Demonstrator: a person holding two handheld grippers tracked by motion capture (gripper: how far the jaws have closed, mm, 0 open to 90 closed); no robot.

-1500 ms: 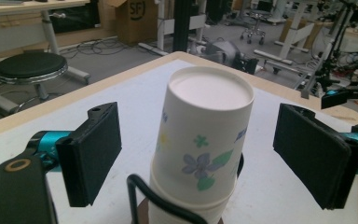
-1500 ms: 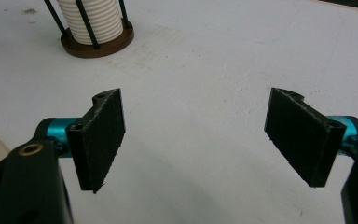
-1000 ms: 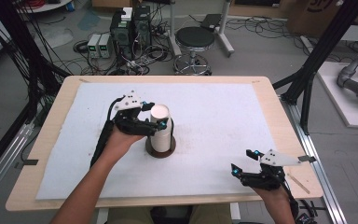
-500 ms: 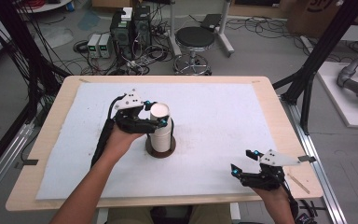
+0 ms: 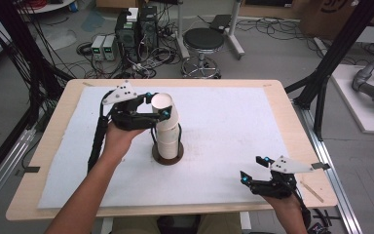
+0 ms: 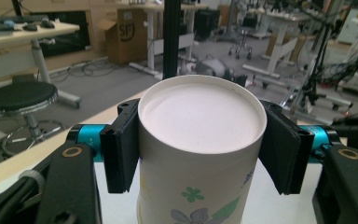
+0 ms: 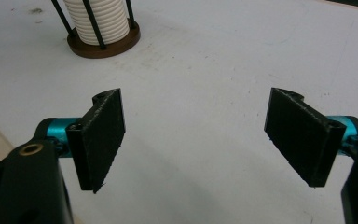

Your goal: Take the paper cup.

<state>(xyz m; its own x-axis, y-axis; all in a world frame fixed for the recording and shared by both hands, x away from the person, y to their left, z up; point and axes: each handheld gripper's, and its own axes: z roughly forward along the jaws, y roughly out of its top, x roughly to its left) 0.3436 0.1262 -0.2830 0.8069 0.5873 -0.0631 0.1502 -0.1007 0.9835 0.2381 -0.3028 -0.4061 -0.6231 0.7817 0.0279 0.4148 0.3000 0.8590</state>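
A white paper cup (image 5: 162, 108) with a flower print, turned bottom up, is held at its top between the pads of my left gripper (image 5: 157, 105). The jaws have just closed on it. It hangs slightly tilted above a stack of white cups (image 5: 168, 139), which stands in a holder with a round brown base (image 5: 167, 157) and thin black rods. In the left gripper view both pads press the sides of the cup (image 6: 203, 112). My right gripper (image 5: 251, 169) rests open near the front right of the table, with nothing between its jaws (image 7: 198, 135). From there the cup stack (image 7: 100, 21) lies farther off.
A white mat (image 5: 233, 126) covers the wooden table (image 5: 292, 122). Black frame posts (image 5: 328, 63) stand at the table's right and left. A stool (image 5: 202, 44) and electronics boxes (image 5: 134, 27) with cables sit on the floor beyond the far edge.
My left gripper has risen with the top cup in it, so the cup now stands higher above the stack and tilts a little. The right hand has not moved.
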